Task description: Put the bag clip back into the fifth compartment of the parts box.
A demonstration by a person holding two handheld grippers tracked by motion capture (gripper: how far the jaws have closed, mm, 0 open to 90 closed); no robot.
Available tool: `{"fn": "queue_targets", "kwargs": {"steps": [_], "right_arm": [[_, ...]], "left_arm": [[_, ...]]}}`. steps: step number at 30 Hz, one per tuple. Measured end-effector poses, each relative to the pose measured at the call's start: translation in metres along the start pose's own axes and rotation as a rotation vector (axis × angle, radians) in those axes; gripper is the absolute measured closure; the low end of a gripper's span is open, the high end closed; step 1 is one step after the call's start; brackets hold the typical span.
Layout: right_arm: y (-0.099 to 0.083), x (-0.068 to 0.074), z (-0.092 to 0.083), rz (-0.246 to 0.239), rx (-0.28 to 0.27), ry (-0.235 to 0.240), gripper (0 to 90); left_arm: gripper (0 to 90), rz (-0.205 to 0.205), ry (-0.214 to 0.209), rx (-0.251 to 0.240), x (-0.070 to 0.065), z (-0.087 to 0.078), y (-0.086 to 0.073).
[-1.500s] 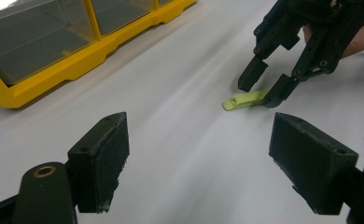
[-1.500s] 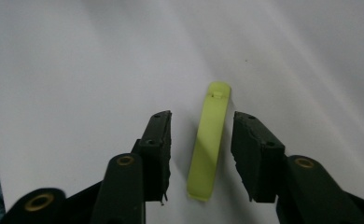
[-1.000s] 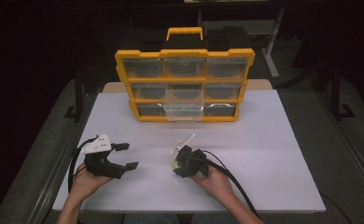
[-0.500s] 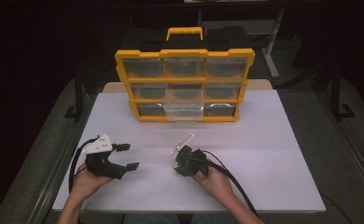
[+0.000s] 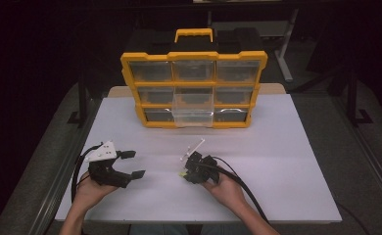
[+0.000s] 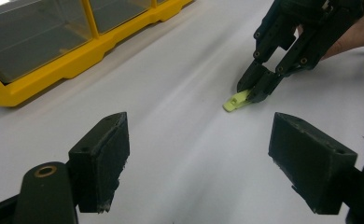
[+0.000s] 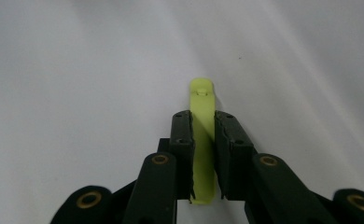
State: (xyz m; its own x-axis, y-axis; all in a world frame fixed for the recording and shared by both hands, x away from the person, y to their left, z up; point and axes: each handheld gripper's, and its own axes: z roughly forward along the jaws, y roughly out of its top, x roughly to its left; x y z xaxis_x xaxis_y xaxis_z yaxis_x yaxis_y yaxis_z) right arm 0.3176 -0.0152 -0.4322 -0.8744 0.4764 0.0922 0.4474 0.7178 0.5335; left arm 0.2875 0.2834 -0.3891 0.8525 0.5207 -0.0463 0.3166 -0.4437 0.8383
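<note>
A: Room around the grippers? White worktop (image 5: 277,161) lies bare on every side, its near edge just behind both hands.

B: Left gripper (image 6: 196,154) stands wide, nothing between. Right gripper (image 7: 203,154) has just been closing and seems to pinch the yellow-green strip (image 7: 202,140).

A: Strip's long axis runs along the jaws, rounded end pointing away, flat on the worktop.

B: Farther off, the yellow organizer (image 5: 194,88) stands near the back edge.

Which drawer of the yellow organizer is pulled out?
The bottom-row middle drawer of the yellow organizer: its clear front juts toward the table, while the other drawers sit flush in their frames.
</note>
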Motion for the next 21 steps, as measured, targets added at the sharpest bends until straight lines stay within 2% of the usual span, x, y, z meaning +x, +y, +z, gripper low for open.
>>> {"fn": "queue_targets", "kwargs": {"steps": [8, 21], "right_arm": [[0.0, -0.002, -0.003, -0.009, -0.008, 0.01, 76.8], [0.001, -0.007, -0.018, -0.036, -0.038, 0.073, 76.9]], "left_arm": [[20.5, -0.001, -0.002, 0.001, 0.0, 0.001, 0.0], [20.6, -0.003, 0.002, 0.0, 0.001, -0.001, 0.0]]}}
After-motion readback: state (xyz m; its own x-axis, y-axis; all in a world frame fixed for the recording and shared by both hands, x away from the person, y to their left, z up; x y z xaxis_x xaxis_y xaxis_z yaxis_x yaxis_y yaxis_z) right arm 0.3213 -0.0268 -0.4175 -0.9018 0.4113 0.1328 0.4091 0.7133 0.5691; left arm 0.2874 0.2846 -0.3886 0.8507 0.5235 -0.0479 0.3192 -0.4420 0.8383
